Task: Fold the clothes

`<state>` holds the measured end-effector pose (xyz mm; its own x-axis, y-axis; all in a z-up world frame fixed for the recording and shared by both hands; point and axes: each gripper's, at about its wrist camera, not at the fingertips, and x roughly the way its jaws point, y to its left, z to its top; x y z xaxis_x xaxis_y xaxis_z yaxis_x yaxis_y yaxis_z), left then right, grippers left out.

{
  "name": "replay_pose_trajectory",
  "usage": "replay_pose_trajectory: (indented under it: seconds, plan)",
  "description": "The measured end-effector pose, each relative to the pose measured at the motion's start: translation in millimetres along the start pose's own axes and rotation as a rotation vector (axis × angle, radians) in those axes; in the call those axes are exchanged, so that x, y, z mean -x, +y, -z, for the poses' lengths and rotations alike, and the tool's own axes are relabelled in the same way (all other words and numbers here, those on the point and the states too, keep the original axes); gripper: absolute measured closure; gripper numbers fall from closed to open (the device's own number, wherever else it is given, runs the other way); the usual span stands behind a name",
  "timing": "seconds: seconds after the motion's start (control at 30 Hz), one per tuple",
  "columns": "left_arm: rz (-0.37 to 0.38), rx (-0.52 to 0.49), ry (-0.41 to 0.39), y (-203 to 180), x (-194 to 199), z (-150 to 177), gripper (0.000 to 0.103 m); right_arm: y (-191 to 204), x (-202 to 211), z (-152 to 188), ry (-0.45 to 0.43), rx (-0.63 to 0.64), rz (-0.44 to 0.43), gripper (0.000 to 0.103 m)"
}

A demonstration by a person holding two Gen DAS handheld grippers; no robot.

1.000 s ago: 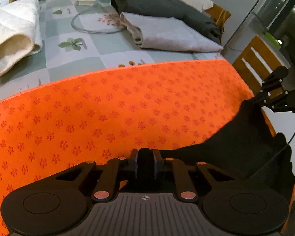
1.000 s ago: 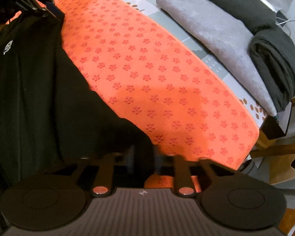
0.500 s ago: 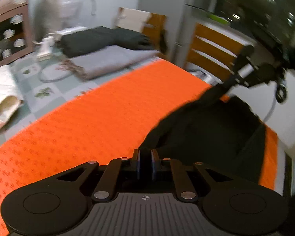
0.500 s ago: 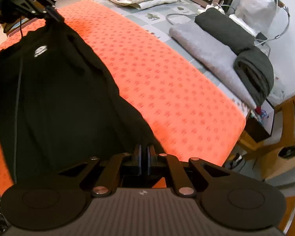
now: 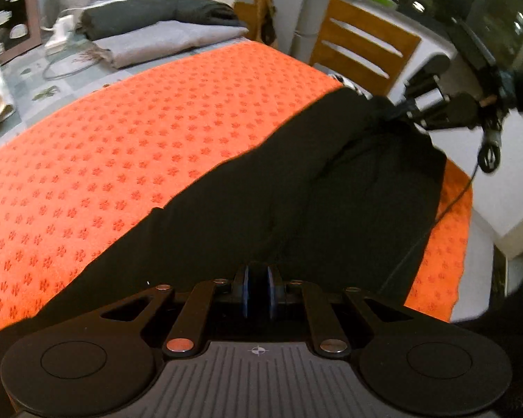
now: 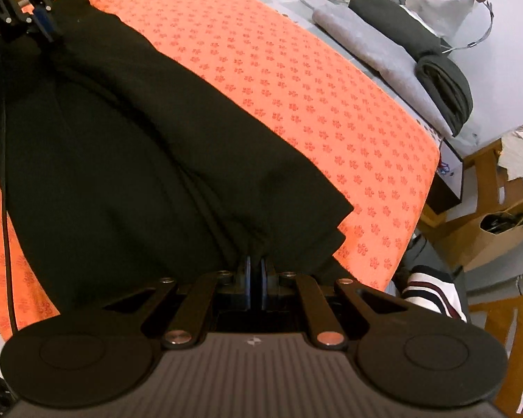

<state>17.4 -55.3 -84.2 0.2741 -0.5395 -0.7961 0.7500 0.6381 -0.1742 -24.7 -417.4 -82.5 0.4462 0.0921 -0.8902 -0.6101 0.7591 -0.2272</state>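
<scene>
Left claw (image 5: 258, 287) and right claw (image 6: 256, 275) each pinch black garment (image 6: 139, 146); both angled down over orange cloth (image 5: 122, 139).

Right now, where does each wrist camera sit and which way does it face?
Left wrist: on the left gripper, angled down over the black garment and orange mat; right gripper ahead.
Right wrist: on the right gripper, angled down over the same garment; left gripper at far left.
Shared: garment, mat, folded grey cloth, each other's gripper.
</scene>
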Motion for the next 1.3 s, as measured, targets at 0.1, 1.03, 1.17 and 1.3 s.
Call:
replay_pose_trajectory:
  seconds: [0.1,1.03,1.17,1.3]
  plan:
    - [-0.007,0.01,-0.036,0,11,-2,0.09,0,11,-2,-0.017,-0.011,0.02,0.096]
    - [-0.203,0.436,-0.225,67,55,54,0.061,22,38,-33,-0.196,-0.451,0.071,0.057]
    - [-0.241,0.505,-0.221,84,52,62,0.061,21,12,-29,-0.188,-0.571,0.078,0.057]
    - [-0.278,0.55,-0.163,100,43,76,0.062,17,-17,-6,-0.137,-0.636,0.094,0.056]
